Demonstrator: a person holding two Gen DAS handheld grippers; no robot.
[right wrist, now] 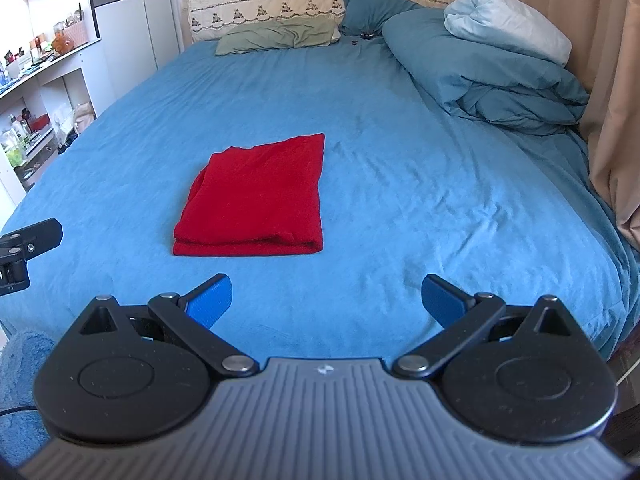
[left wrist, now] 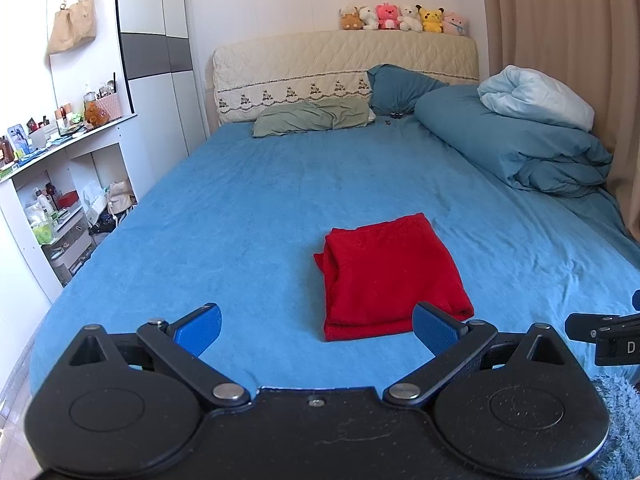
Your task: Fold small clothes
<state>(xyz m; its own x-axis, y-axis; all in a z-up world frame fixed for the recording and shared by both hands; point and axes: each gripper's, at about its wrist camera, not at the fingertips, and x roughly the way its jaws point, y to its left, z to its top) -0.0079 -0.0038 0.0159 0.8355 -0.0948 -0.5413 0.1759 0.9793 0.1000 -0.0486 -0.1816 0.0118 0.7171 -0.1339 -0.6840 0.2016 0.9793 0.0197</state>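
Garment: red cloth [left wrist: 390, 276], folded into a thick rectangle, lying flat on the blue sheet [left wrist: 260, 200] near the foot of the bed; layered edges show along its near and left sides. What kind of garment it is cannot be told from the fold.
Left claw: left gripper [left wrist: 316, 326], jaws spread wide, nothing between them, hovering at the foot of the bed. Its right blue pad overlaps the cloth's near right corner in the left wrist view; whether it touches cannot be told.
Right claw: right gripper [right wrist: 326, 300], jaws spread wide, empty, over bare sheet, the cloth ahead and to its left, apart from it.
Cross-views: only a black piece of each gripper shows at the edge of the other's view, cut off by the frame.
Bedding: green pillow [left wrist: 312, 117] and teal pillow [left wrist: 400, 86] at the headboard [left wrist: 300, 64]; bundled duvet [left wrist: 516, 148] along the right side, a pale blue roll [left wrist: 536, 96] on top.
Small items: dark specks on the sheet by the teal pillow, too small to identify.
Toys: row of plush toys [left wrist: 402, 18] on the headboard, out of frame in the right wrist view.
Left side: shelves [left wrist: 60, 184] crowded with bottles and boxes, too small to make out; tan bag [left wrist: 72, 26] hanging on the wall.
Right side: beige curtain [left wrist: 560, 20], partly cut off.
Person: hidden; no hand or sleeve shows.
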